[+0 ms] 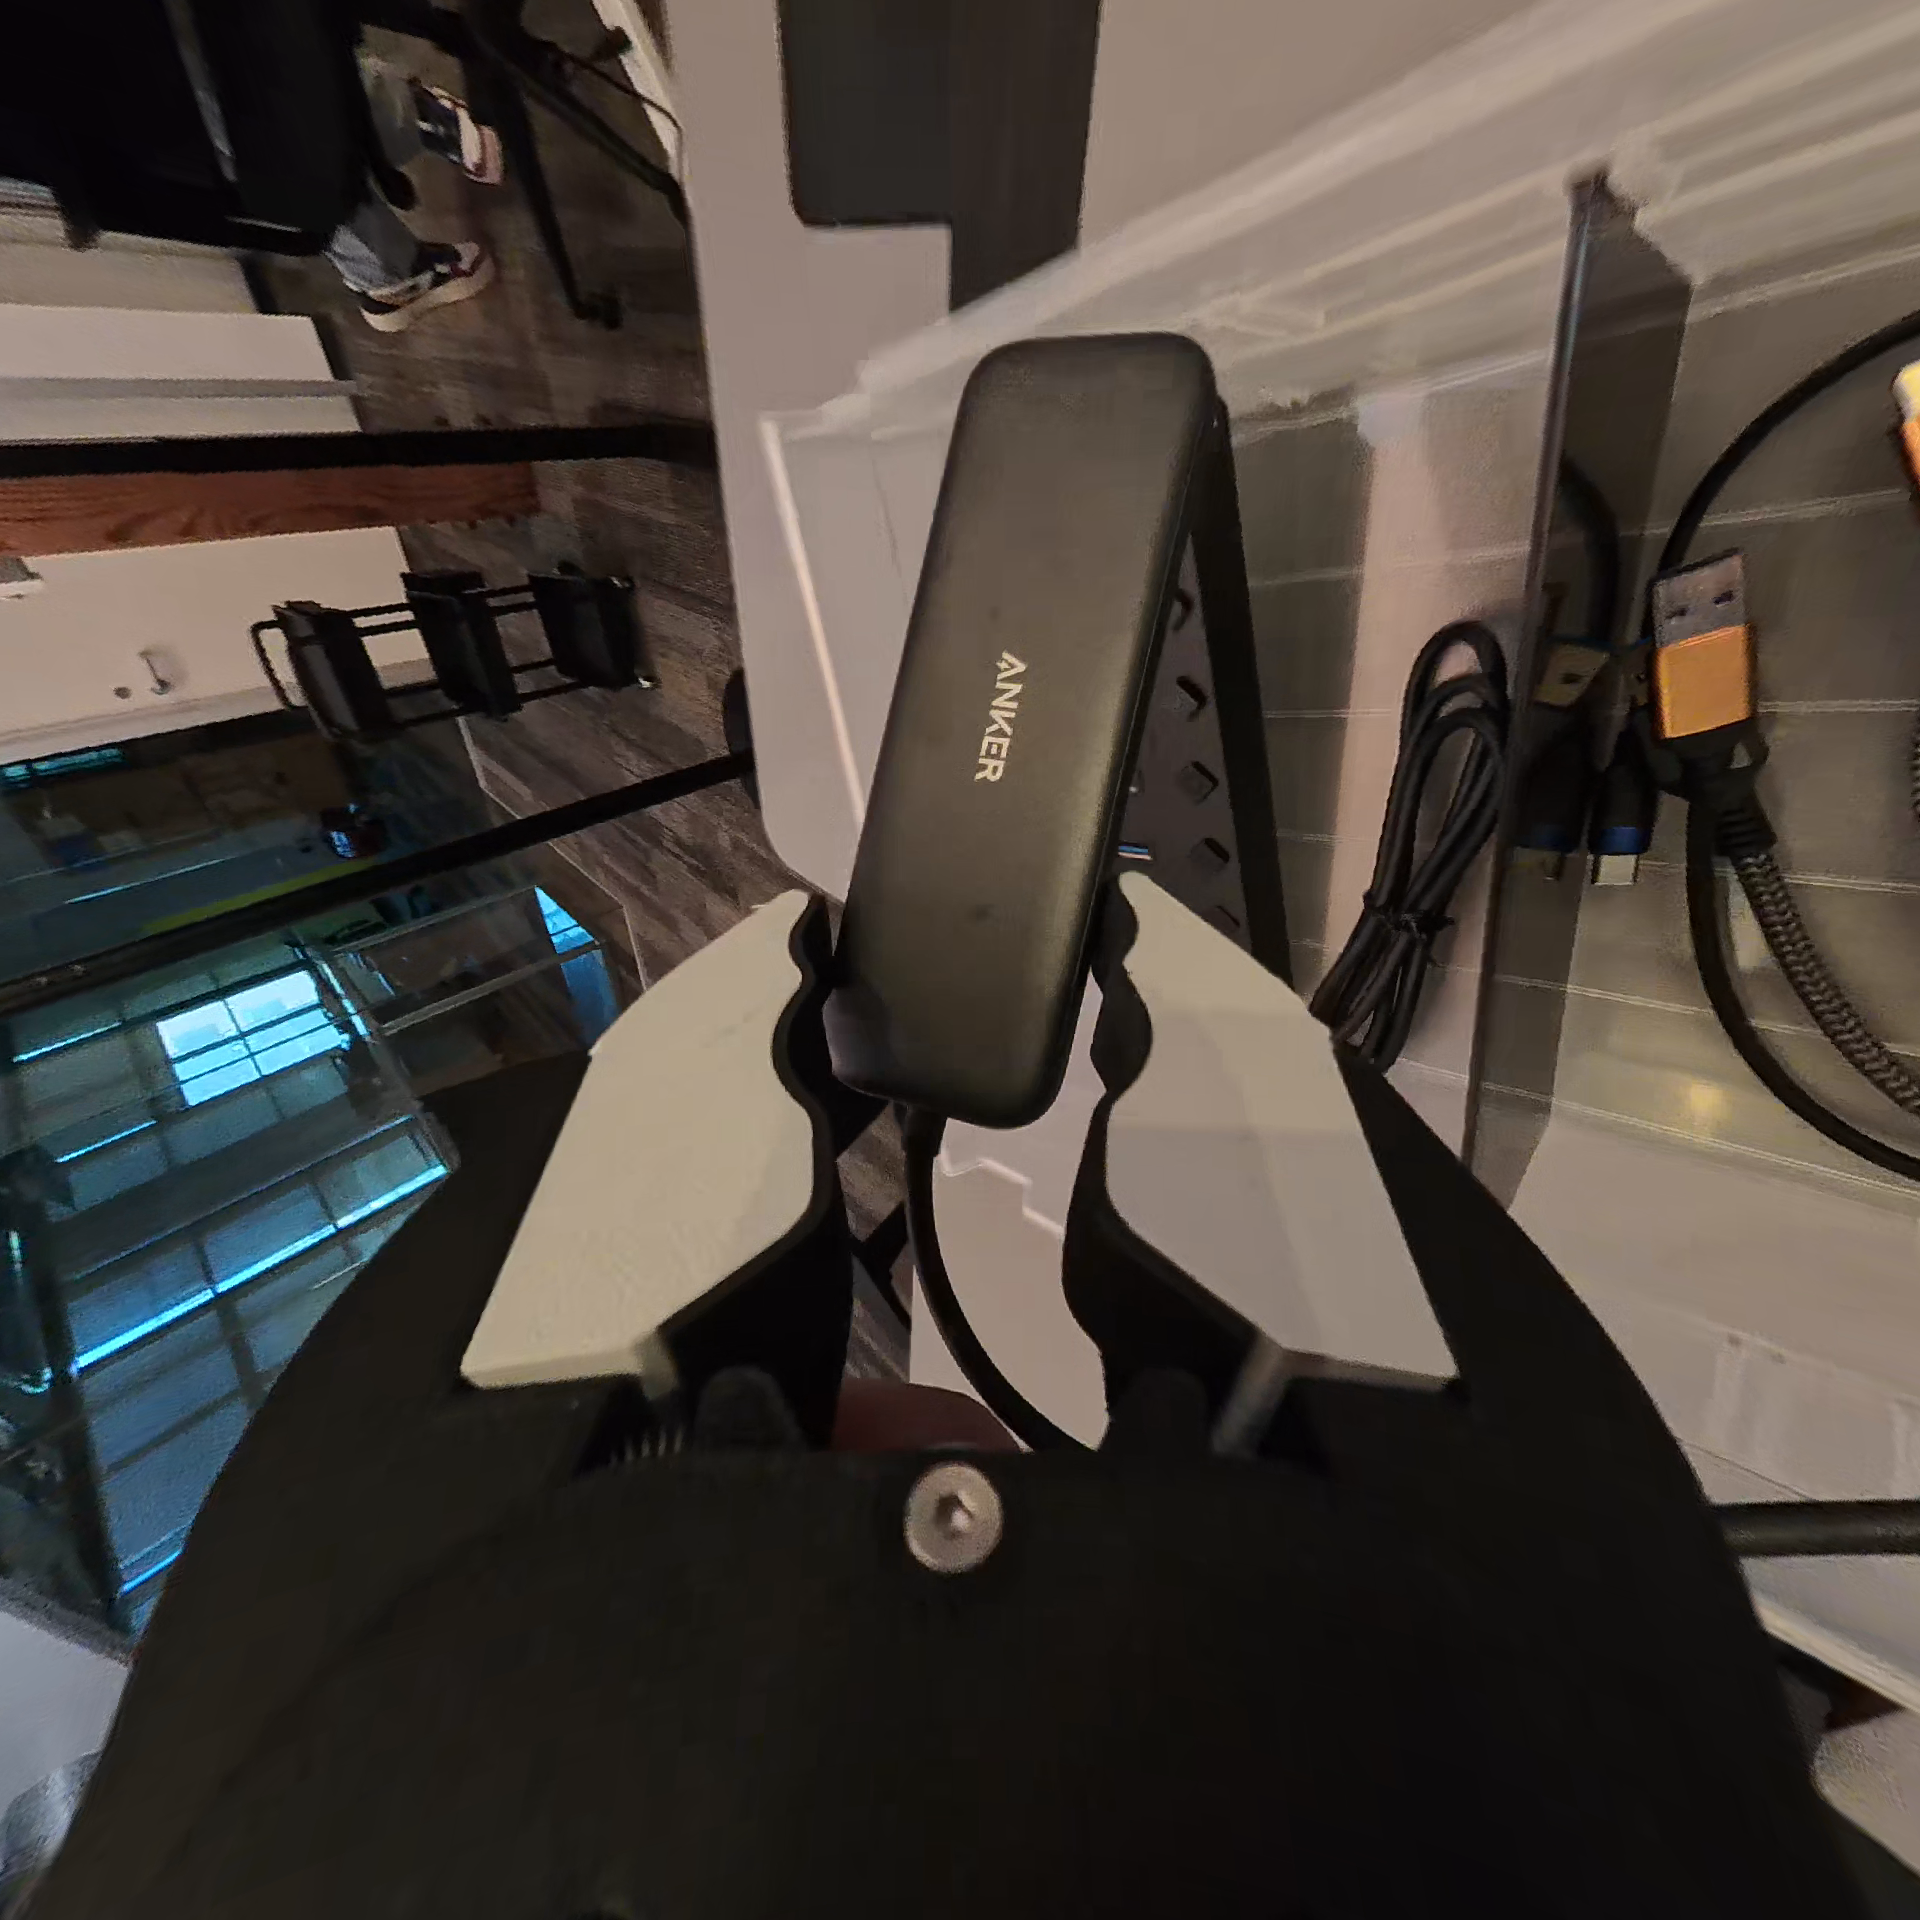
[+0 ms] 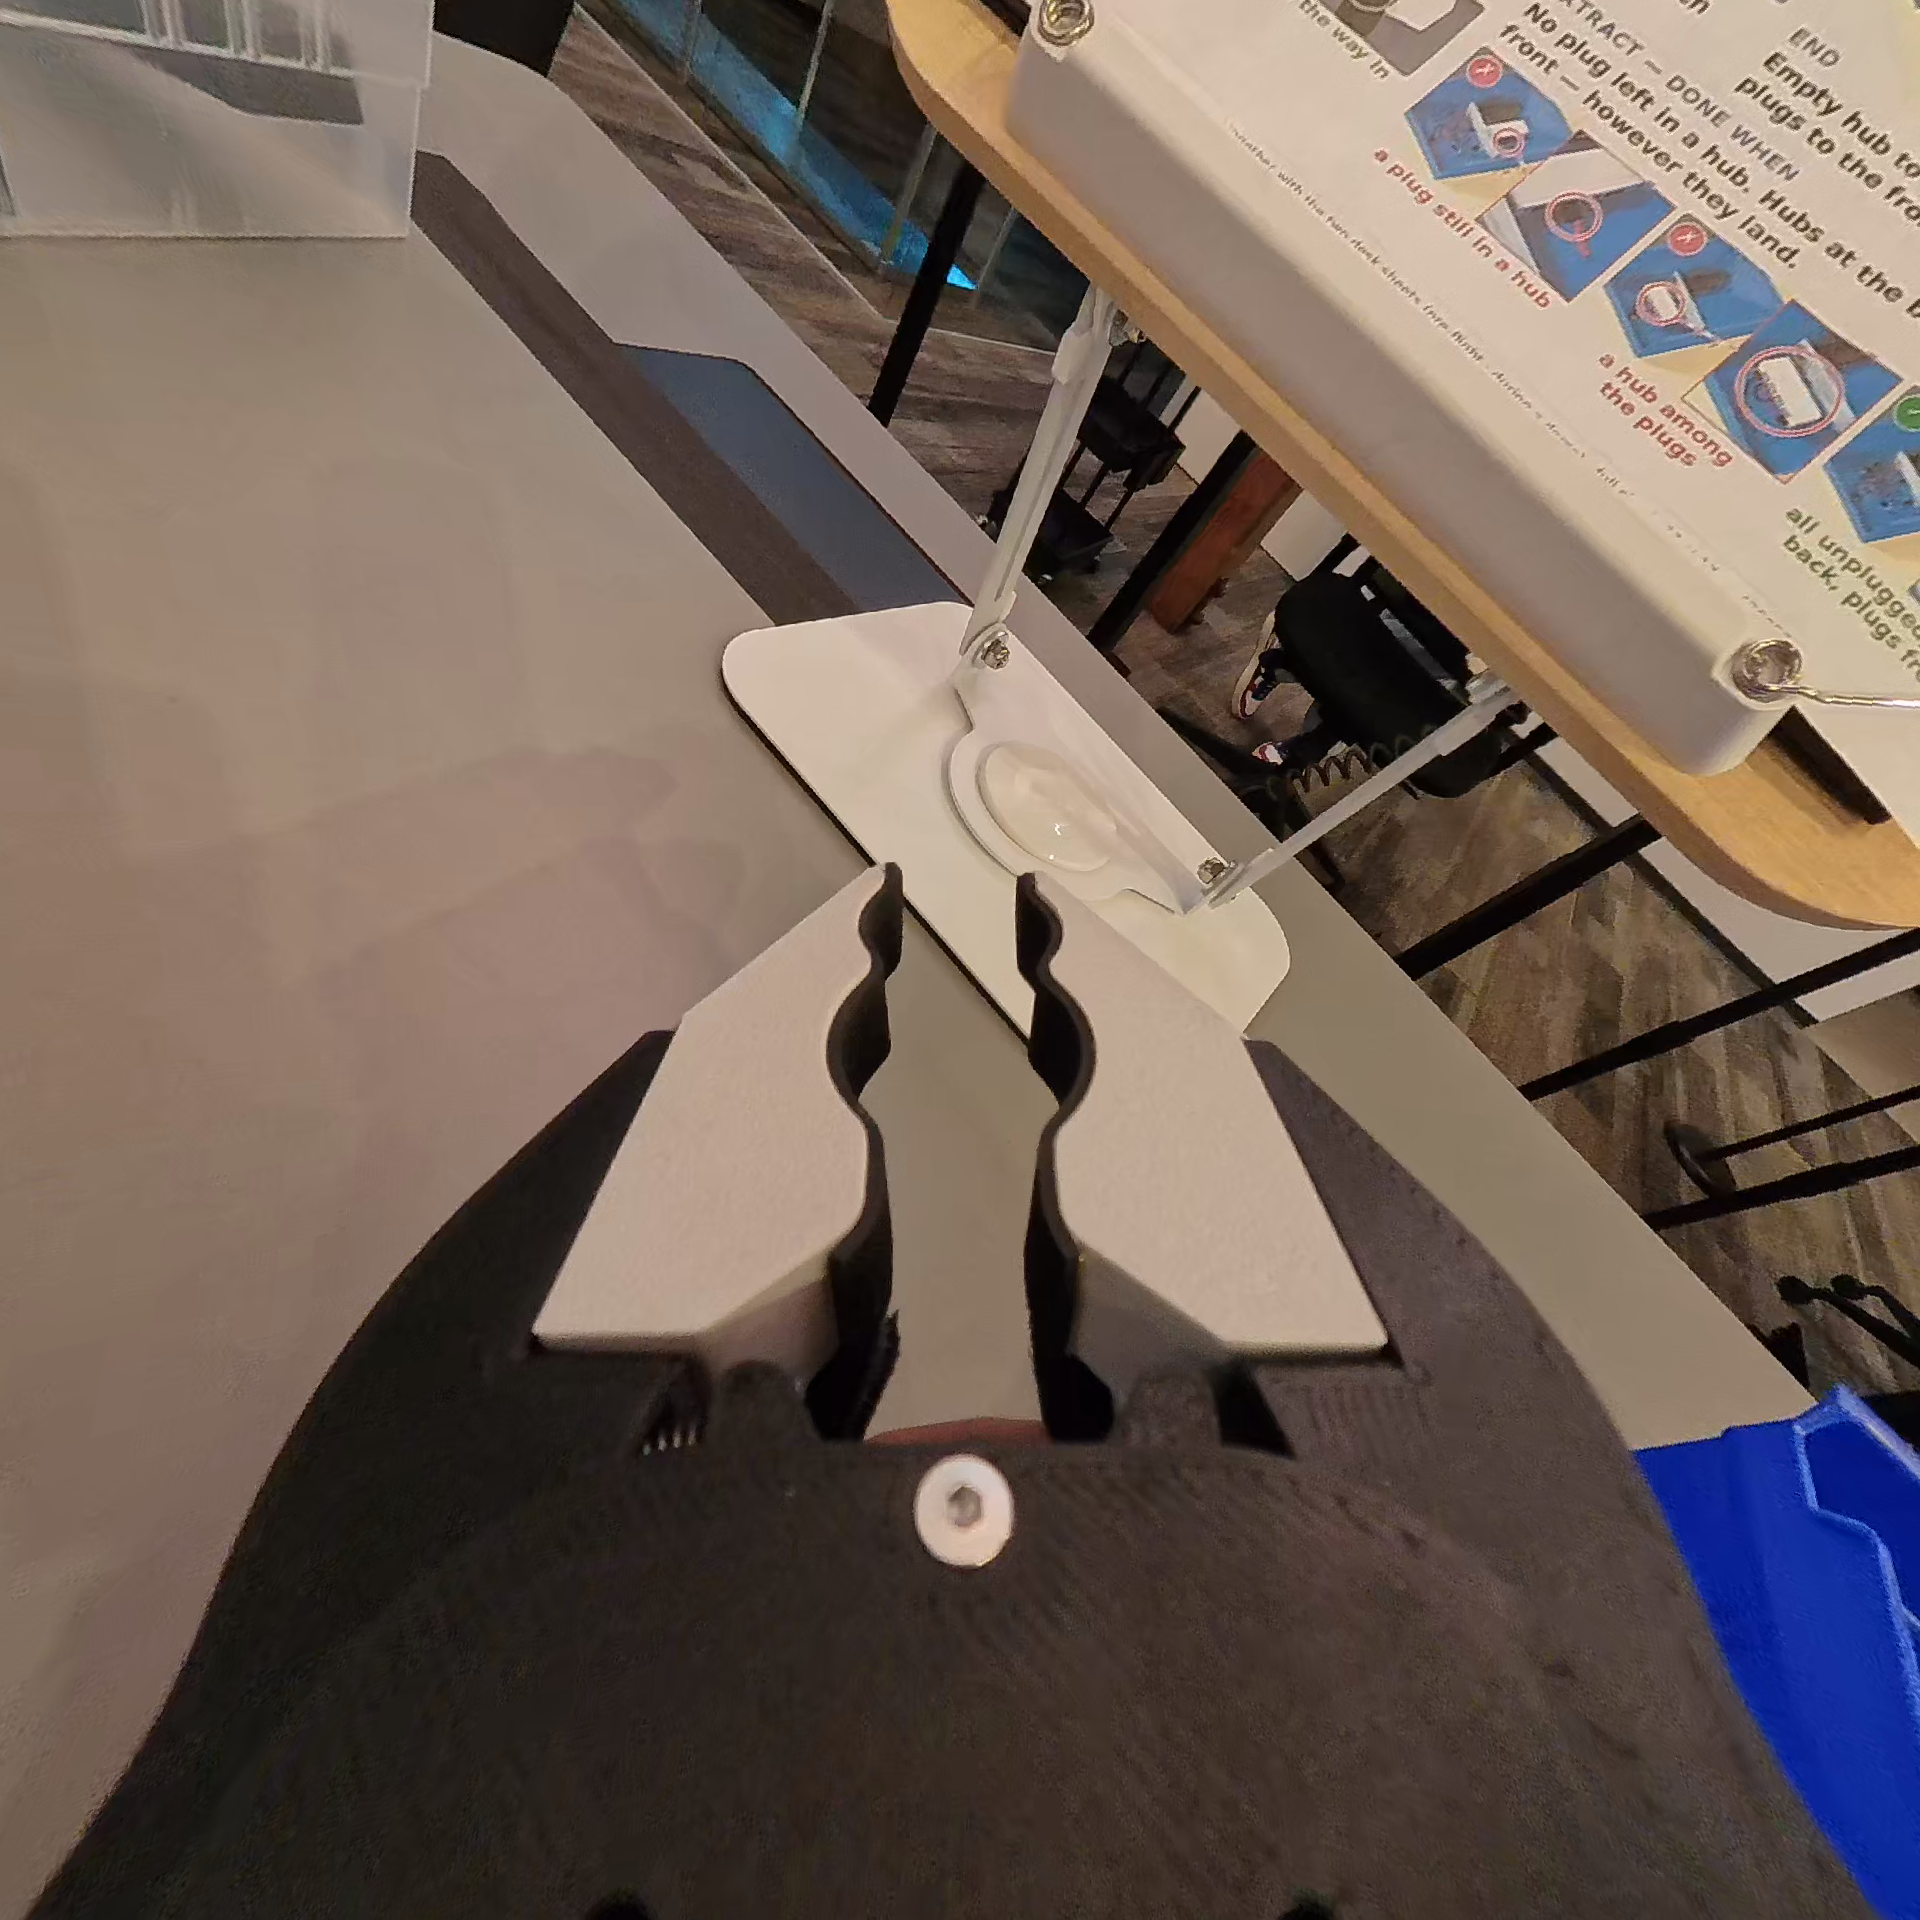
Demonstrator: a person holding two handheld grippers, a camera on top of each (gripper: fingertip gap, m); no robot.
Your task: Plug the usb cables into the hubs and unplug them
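**Hub clamped in the left jaws, right jaws bare**

Hub (image 1: 1023, 717), a slim black slab with rounded corners and pale lettering on its broad face, sits between the fingers of the left gripper (image 1: 966, 935). The jaws are clenched on its near end, one pad against each long edge, and most of its length stands out past the fingertips. Its long axis runs straight away from the camera, tilted slightly right at the far end. A black lead (image 1: 940, 1278) leaves its near end and drops back between the fingers.

Behind the hub lies a clear bin (image 1: 1403, 343). Inside it, well to the right of the hub, are a braided cable (image 1: 1797, 966) with an orange-sleeved plug (image 1: 1704, 665), its metal tip pointing away from the camera, and a small tied bundle of thin black cable (image 1: 1423, 831).

In the right wrist view, the right gripper (image 2: 956, 914) hangs over a grey desk (image 2: 312, 831), jaws parted with nothing between them. Just beyond the fingertips a white stand base (image 2: 852, 686) rests on the desk.
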